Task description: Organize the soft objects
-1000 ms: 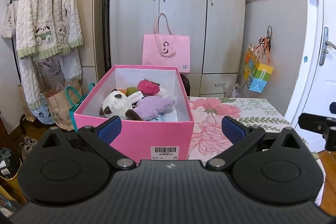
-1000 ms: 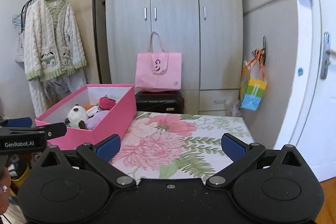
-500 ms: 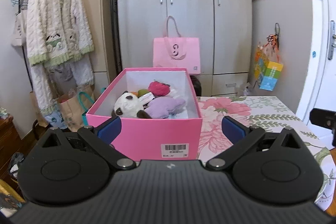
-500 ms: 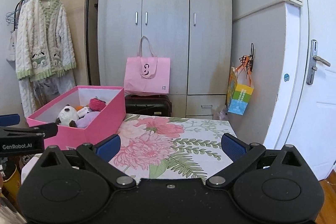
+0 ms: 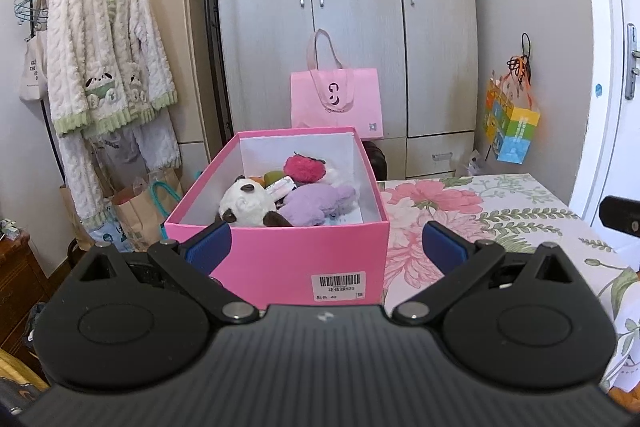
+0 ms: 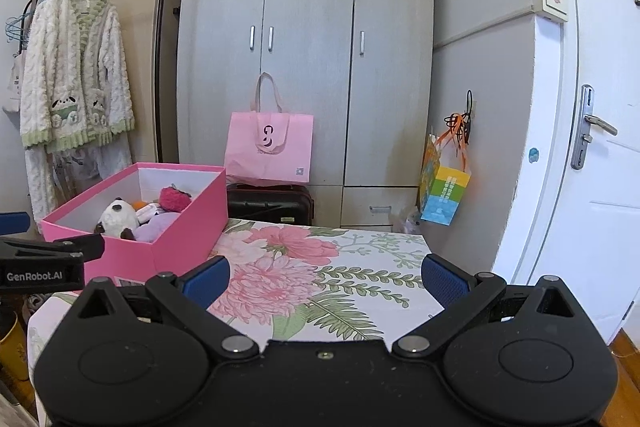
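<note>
A pink box [image 5: 280, 251] stands on the floral table, straight ahead in the left wrist view and at the left in the right wrist view [image 6: 180, 223]. In it lie a panda plush [image 5: 246, 205], a purple plush [image 5: 316, 199], a red fuzzy plush [image 5: 305, 169] and other small soft toys. My left gripper [image 5: 326, 247] is open and empty, held just in front of the box's near wall. My right gripper [image 6: 325, 277] is open and empty above the floral tablecloth [image 6: 320, 267], to the right of the box.
A pink tote bag [image 5: 336, 107] hangs on the grey wardrobe [image 5: 344, 27] behind the table. A dark suitcase [image 6: 270, 203] stands below it. A fluffy robe [image 5: 104, 51] hangs at left, paper bags [image 5: 140, 207] below. A colourful bag [image 6: 442, 195] hangs right, beside a white door [image 6: 600, 147].
Both grippers have pulled back and risen a little; the box and table sit lower and farther in both views. Both stay open and empty.
</note>
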Motion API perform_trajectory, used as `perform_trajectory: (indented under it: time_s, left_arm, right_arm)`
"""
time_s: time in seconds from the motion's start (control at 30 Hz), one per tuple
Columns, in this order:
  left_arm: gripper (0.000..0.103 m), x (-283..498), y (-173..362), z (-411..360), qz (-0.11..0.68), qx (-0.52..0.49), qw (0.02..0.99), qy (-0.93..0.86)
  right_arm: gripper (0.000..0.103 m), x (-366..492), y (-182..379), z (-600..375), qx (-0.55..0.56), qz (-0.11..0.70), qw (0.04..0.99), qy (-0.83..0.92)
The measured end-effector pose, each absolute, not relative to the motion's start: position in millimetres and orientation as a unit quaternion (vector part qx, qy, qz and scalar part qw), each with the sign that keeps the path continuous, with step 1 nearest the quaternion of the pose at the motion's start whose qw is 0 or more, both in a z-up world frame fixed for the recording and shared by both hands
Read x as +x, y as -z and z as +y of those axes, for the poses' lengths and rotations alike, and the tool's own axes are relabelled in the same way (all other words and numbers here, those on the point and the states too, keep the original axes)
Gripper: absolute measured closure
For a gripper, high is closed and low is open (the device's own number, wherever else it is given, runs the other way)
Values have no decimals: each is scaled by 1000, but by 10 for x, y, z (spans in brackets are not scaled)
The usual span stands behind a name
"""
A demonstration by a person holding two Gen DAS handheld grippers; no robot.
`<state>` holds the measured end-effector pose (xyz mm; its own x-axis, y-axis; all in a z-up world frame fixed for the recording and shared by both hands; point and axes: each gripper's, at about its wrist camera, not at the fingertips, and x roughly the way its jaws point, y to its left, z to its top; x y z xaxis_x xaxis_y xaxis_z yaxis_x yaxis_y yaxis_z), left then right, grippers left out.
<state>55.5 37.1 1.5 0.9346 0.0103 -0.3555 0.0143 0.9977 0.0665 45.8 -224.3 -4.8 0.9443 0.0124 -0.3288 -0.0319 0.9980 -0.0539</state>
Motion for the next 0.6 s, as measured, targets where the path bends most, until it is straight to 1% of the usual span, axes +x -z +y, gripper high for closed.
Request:
perform_trajectory:
  time_s: [0.6]
  left_arm:
    - [0, 506, -7, 383, 171, 20, 985, 19]
  right_arm:
    - [0, 460, 60, -2237, -25, 169, 985, -8]
